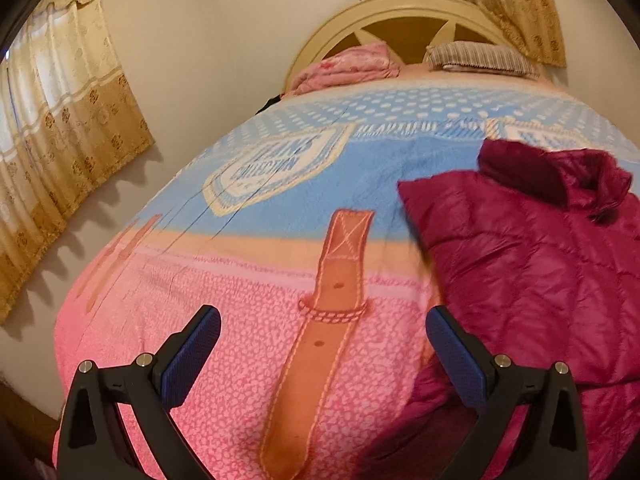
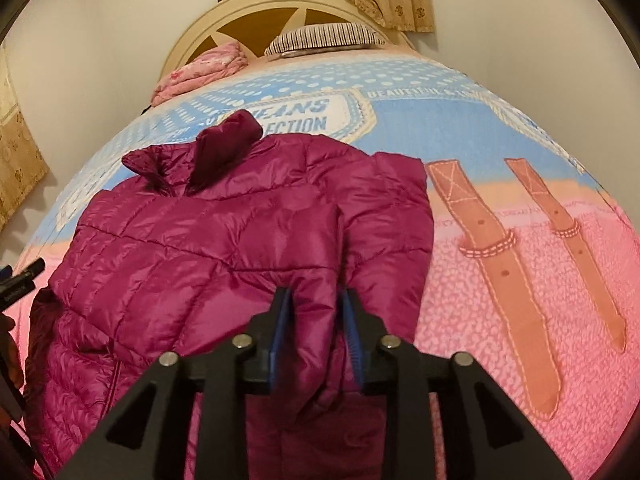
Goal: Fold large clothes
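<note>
A magenta quilted puffer jacket lies spread on the bed, collar toward the headboard. One sleeve is folded across its body and runs in between the blue pads of my right gripper. The jaws stand a little apart around the sleeve without squeezing it. In the left wrist view the jacket fills the right side. My left gripper hovers wide open over the bedspread just left of the jacket, with nothing between its fingers.
The bed carries a pink and blue bedspread with printed brown straps. A folded pink blanket and a striped pillow lie by the cream headboard. Curtains hang along the wall on the left. A dark tool part shows at the left edge.
</note>
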Action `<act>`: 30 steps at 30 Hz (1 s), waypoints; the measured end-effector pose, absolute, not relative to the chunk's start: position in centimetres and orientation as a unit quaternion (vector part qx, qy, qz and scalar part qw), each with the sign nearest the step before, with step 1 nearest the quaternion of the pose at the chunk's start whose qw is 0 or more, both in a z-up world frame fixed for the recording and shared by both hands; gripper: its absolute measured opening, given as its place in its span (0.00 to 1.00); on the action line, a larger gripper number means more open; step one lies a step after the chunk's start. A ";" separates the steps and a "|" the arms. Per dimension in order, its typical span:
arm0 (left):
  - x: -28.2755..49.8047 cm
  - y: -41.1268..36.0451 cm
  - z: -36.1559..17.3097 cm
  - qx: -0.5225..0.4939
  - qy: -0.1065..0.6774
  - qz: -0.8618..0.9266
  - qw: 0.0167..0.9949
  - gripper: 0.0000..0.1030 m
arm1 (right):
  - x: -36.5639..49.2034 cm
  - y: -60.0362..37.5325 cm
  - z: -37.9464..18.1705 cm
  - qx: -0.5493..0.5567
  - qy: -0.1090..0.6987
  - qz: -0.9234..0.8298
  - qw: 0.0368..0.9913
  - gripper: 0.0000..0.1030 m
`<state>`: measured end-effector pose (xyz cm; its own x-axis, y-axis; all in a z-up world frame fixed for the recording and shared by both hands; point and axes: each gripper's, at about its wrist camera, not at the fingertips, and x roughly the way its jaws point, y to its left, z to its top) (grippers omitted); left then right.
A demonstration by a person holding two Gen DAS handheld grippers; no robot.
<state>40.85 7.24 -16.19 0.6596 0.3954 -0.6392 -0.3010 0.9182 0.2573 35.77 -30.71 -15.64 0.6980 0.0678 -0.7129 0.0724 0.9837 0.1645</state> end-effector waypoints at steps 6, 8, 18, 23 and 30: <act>40.7 7.2 -14.3 0.036 0.340 0.199 0.918 0.99 | 35.0 -30.6 -13.0 0.077 0.359 -0.044 0.929 0.38; 41.2 6.6 -13.8 0.032 0.340 0.203 0.918 0.99 | 35.7 -30.6 -12.8 0.066 0.359 -0.066 0.929 0.38; 43.7 2.0 -13.5 0.019 0.347 0.178 0.921 0.99 | 37.1 -28.4 -11.5 0.066 0.340 -0.078 0.935 0.34; 44.2 0.8 -17.0 0.047 0.374 0.181 0.908 0.99 | 38.7 -27.2 -13.9 0.070 0.361 -0.062 0.928 0.34; 44.6 1.8 -20.7 0.033 0.403 0.170 0.899 0.99 | 40.4 -27.0 -17.7 0.050 0.386 -0.064 0.919 0.34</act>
<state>44.58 1.76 -20.74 0.6177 0.3328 -0.7125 -0.2790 0.9398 0.1971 40.42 -26.99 -17.67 0.6937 -0.0798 -0.7158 0.1568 0.9867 0.0420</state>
